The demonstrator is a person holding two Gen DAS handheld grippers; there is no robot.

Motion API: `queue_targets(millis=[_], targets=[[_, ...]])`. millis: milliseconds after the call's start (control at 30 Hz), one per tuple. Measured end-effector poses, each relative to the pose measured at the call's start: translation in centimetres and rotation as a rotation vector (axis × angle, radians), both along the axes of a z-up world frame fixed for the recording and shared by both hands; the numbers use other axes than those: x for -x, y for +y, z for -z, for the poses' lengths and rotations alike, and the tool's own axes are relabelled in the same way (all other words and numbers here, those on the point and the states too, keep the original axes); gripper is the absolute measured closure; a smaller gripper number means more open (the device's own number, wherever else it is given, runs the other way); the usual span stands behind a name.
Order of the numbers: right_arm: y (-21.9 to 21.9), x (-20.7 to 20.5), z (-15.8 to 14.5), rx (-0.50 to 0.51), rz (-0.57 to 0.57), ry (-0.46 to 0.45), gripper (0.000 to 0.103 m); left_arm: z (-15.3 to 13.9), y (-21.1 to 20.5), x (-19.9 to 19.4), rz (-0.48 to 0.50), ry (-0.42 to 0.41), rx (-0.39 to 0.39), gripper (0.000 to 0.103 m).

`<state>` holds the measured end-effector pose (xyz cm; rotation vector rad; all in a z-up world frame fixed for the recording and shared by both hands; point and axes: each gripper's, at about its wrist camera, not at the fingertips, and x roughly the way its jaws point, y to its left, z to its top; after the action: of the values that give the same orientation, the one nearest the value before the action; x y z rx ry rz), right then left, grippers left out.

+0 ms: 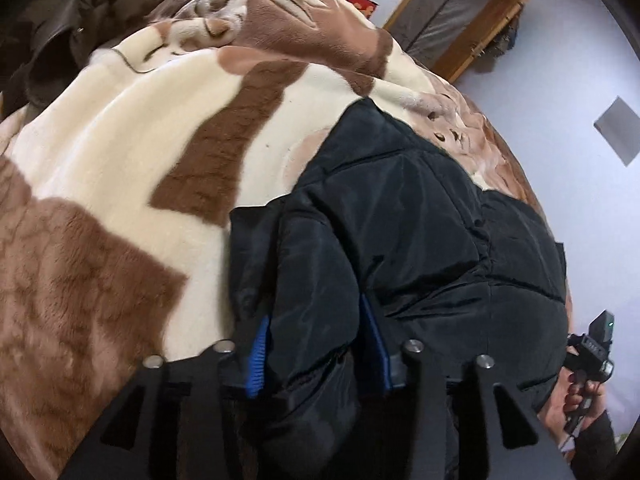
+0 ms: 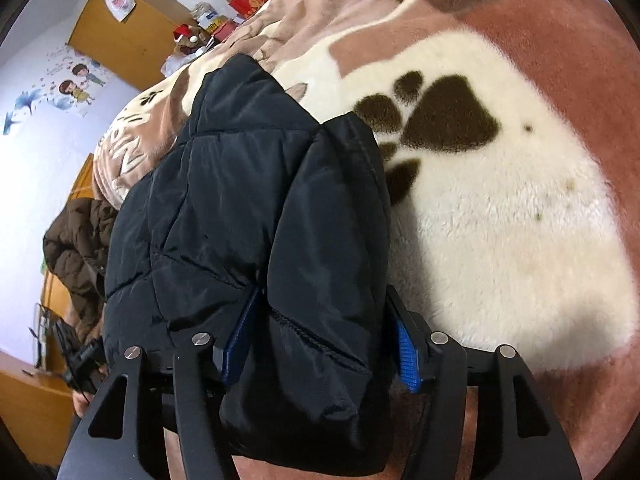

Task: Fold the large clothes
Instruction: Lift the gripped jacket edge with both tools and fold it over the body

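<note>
Jacket (image 1: 400, 240), black and quilted, lies bunched between fingers of left gripper (image 1: 316, 344) and right gripper (image 2: 320, 336); both stand wide, grip uncertain.

both wrist views look steeply down along their fingers, very close over the black jacket (image 1: 400, 220) on the blanket (image 1: 120, 140). they share the jacket (image 2: 240, 200) and blanket (image 2: 500, 220); the left view catches the other gripper (image 1: 592, 348) at its right edge.

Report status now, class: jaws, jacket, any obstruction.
Left gripper and right gripper: jaws open, astride black jacket. Jacket bunched on blanket. Nothing obstructing.
</note>
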<state>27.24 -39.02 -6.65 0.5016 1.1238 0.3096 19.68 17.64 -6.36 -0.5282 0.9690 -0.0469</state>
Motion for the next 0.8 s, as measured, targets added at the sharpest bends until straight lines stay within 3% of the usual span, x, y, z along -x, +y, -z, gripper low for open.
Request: queue_targets(millis=[133, 200, 333, 500, 567, 633, 800], targets=[[0.4, -1.1, -0.8, 0.019, -0.028, -0.004, 0.042, -1.4, 1.2, -1.1, -0.025, -0.021, -0.015, 0.038], [0.0, -1.5, -0.1, 0.004, -0.024, 0.007, 0.037, -0.4, 1.8, -2.1, -0.035, -0.004, -0.017, 0.023], [-0.3, -1.6, 2.0, -0.036, -0.027, 0.049, 0.034, 3.3, 2.0, -2.0, -0.041, 0.051, 0.067, 0.017], [-0.1, -2.2, 3.2, -0.054, -0.045, 0.068, 0.034, 5.4, 2.5, -1.3, -0.033, 0.061, 0.175, 0.015], [0.4, -2.7, 3.6, -0.05, -0.056, 0.075, 0.032, 5.8, 2.3, -2.1, -0.007, 0.07, 0.179, 0.015], [0.7, -3.2, 3.8, -0.062, -0.062, 0.081, 0.036, 5.8, 1.9, -3.0, 0.027, 0.074, 0.174, 0.018], [1.1, -2.6, 2.5, -0.056, -0.063, 0.046, 0.063, 4.2, 0.2, -3.7, 0.093, 0.045, 0.141, 0.061]])
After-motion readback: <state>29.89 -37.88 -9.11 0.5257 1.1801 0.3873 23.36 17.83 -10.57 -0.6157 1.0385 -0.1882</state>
